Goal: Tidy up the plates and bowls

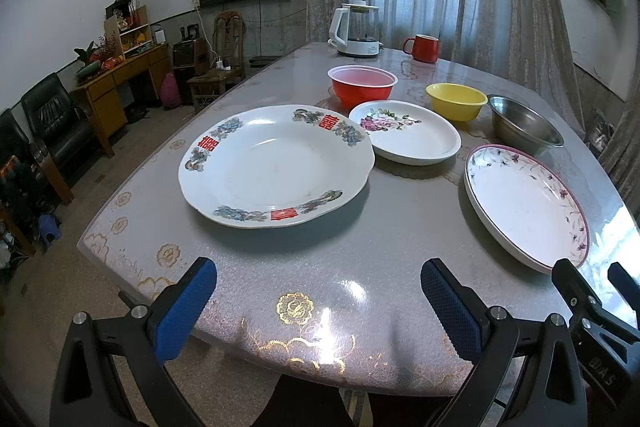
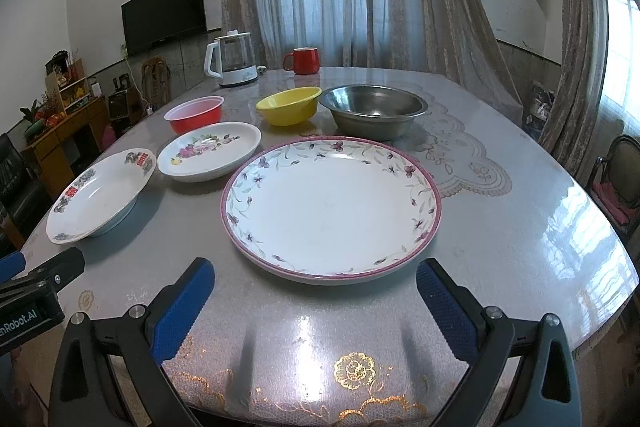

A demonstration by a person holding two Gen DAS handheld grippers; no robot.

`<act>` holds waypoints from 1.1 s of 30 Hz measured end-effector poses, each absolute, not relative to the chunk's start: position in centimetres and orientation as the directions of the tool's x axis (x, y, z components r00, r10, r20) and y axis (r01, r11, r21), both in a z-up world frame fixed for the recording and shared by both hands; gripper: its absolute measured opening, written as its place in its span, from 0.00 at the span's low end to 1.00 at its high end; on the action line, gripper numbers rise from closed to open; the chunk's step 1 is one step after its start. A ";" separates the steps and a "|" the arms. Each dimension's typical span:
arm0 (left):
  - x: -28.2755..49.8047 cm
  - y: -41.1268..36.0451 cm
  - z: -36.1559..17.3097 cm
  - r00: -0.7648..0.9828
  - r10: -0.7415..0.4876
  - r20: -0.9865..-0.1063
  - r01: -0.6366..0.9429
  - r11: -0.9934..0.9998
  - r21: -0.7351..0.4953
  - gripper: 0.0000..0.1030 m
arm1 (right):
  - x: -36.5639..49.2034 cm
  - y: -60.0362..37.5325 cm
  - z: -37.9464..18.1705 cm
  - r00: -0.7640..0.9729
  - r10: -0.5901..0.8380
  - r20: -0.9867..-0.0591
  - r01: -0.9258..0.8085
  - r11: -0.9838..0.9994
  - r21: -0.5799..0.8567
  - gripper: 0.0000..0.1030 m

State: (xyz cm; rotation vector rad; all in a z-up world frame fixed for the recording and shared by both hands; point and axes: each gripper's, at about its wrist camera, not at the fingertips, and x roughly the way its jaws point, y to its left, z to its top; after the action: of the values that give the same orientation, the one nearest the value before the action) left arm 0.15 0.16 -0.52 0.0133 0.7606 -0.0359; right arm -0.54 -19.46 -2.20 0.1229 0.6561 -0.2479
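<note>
Both our left gripper (image 1: 318,281) and right gripper (image 2: 314,279) are spread wide with nothing in them, hovering at the near table (image 2: 500,227) edge. The pink-rimmed plate (image 2: 330,205) sits right ahead of the right one, with the rose plate (image 2: 210,151), red-character plate (image 1: 276,165) and three bowls left of and behind it. We'd probably pinch its near rim, lift level, and stack it onto the bigger plate.

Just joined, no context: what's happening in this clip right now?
Nothing is being handled yet. Both the left tongs and the right tongs are open and empty at the near edge of the table. Three plates sit in front: red-character plate, rose plate, pink-rimmed plate. Behind them are the red bowl, yellow bowl and steel bowl, all unstacked.
</note>
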 end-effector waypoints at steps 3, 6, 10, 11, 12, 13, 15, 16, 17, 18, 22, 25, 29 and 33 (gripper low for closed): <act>0.1 0.2 -0.5 0.723 -0.027 -0.690 0.037 0.999 -0.001 1.00 | -0.5 -19.6 -2.4 0.759 -0.191 -0.623 0.271 0.962 0.036 1.00; 0.1 0.3 -0.6 0.722 -0.030 -0.692 0.038 0.999 -0.003 1.00 | -0.5 -19.7 -2.4 0.756 -0.195 -0.625 0.278 0.960 0.037 1.00; 0.2 0.4 -0.8 0.721 -0.032 -0.692 0.039 0.999 -0.005 1.00 | -0.4 -19.6 -2.5 0.759 -0.195 -0.621 0.275 0.961 0.034 1.00; 0.2 0.4 -0.7 0.720 -0.031 -0.693 0.038 0.999 -0.005 1.00 | -0.4 -19.5 -2.4 0.761 -0.194 -0.619 0.273 0.961 0.034 1.00; 0.2 0.4 -0.8 0.719 -0.033 -0.694 0.040 0.999 -0.006 1.00 | -0.4 -19.5 -2.4 0.762 -0.192 -0.618 0.270 0.962 0.034 1.00; 0.3 0.4 -0.8 0.718 -0.034 -0.695 0.041 0.999 -0.006 1.00 | -0.3 -19.5 -2.4 0.764 -0.190 -0.617 0.268 0.963 0.036 1.00; 0.3 0.5 -0.9 0.716 -0.035 -0.697 0.041 0.999 -0.008 1.00 | -0.3 -19.4 -2.3 0.769 -0.181 -0.613 0.261 0.964 0.042 1.00; 0.3 0.5 -0.9 0.715 -0.036 -0.699 0.041 0.999 -0.009 1.00 | -0.4 -19.4 -2.3 0.773 -0.179 -0.609 0.259 0.965 0.045 1.00; 0.3 0.5 -0.9 0.714 -0.036 -0.699 0.041 0.999 -0.011 1.00 | -0.3 -19.3 -2.2 0.774 -0.179 -0.607 0.259 0.965 0.045 1.00; 0.3 0.5 -1.0 0.713 -0.038 -0.701 0.041 0.999 -0.012 1.00 | -0.3 -19.3 -2.2 0.778 -0.175 -0.604 0.254 0.966 0.049 1.00; 0.5 0.6 -1.2 0.704 -0.047 -0.708 0.044 0.999 -0.022 1.00 | -0.2 -19.0 -2.2 0.784 -0.155 -0.601 0.234 0.971 0.056 1.00; 0.7 0.8 -1.4 0.698 -0.049 -0.714 0.041 0.999 -0.028 1.00 | 0.0 -18.8 -2.3 0.794 -0.116 -0.597 0.199 0.977 0.074 1.00; 0.9 1.2 -1.5 0.692 -0.067 -0.719 0.048 0.998 -0.047 1.00 | 0.1 -18.4 -2.3 0.800 -0.094 -0.593 0.172 0.982 0.076 1.00; 1.5 2.4 -1.8 0.673 -0.179 -0.717 0.092 0.983 -0.159 1.00 | 0.8 -18.0 -2.5 0.793 -0.030 -0.609 0.109 0.990 0.094 1.00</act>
State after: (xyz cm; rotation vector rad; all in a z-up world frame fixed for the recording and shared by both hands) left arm 1.49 2.43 -1.82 -0.1132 0.8182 -0.1530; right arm 0.83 -18.02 -2.52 0.1265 0.6518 -0.0749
